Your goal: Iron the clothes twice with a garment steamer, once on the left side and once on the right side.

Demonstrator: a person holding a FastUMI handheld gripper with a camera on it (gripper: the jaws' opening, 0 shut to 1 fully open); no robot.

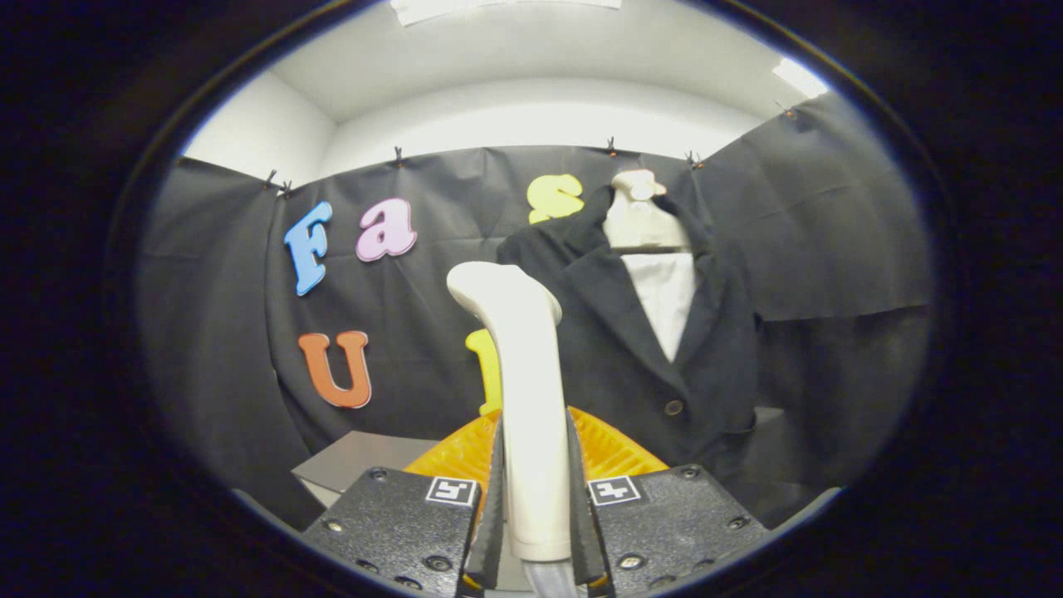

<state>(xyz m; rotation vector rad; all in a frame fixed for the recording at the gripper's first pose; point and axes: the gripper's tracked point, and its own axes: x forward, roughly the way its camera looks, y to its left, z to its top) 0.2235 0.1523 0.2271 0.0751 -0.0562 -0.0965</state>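
Note:
My gripper [536, 465] is shut on the white handle of the garment steamer [523, 365], which stands upright between the fingers with its head curving to the left at the top. Beyond it and to the right, a black jacket [614, 349] hangs on a white mannequin torso [644, 220], a white shirt front [668, 299] showing in the open collar. The steamer head is short of the jacket's left shoulder and apart from the cloth. A clear hose leaves the handle's lower end.
Behind the fingers lies an orange ribbed piece [610, 448]. A grey table top [357, 461] reaches out to the left below the booth's black cloth wall. White walls and ceiling rise above the cloth.

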